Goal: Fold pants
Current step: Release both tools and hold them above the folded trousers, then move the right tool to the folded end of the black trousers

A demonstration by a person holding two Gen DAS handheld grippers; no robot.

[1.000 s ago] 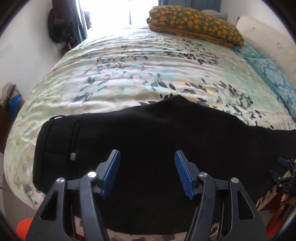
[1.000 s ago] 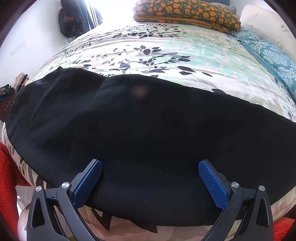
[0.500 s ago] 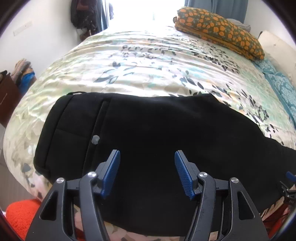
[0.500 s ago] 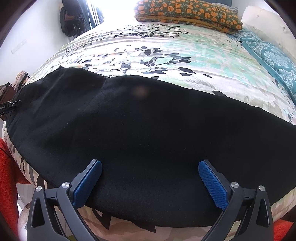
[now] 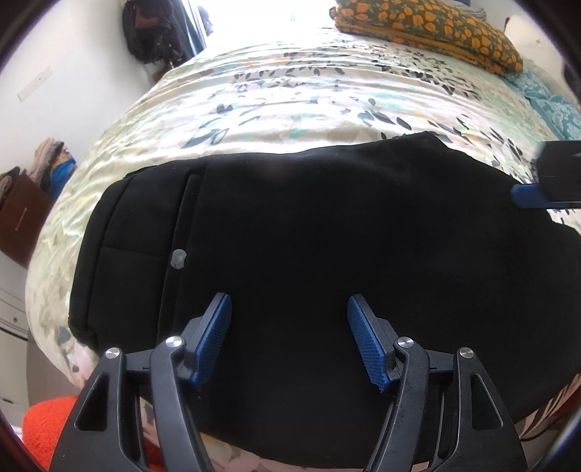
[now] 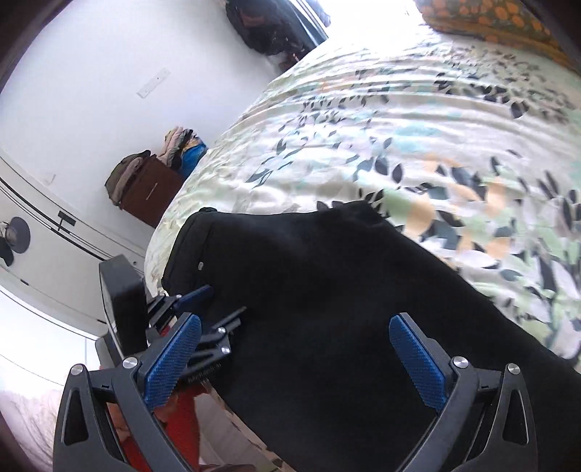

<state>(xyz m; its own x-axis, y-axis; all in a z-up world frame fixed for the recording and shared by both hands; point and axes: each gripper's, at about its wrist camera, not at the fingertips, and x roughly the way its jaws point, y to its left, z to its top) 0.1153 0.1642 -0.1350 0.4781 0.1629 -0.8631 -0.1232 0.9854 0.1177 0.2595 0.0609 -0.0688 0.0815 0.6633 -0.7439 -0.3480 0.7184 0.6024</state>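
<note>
Black pants point(image 5: 326, 232) lie flat along the near edge of the bed, waistband to the left, with a small grey button point(image 5: 178, 258) near it. My left gripper point(image 5: 288, 319) is open and empty, held over the waist end. My right gripper point(image 6: 294, 341) is open and empty over the pants point(image 6: 345, 308), turned toward the waistband. The right gripper's blue fingertip shows at the right edge of the left wrist view point(image 5: 530, 196). The left gripper shows low on the left in the right wrist view point(image 6: 189, 297).
The bed point(image 5: 308, 90) has a floral leaf-print cover. A folded orange-patterned blanket point(image 5: 428, 25) lies at its far end, a teal pillow point(image 5: 555, 109) at right. A brown chest point(image 6: 152, 188) with clothes stands by the left wall. Orange fabric point(image 5: 47, 417) lies below the bed edge.
My right gripper has swung sharply left and tilted, now facing the waistband end and appearing in the left wrist view. My left gripper has drifted slightly. Both stay open.
</note>
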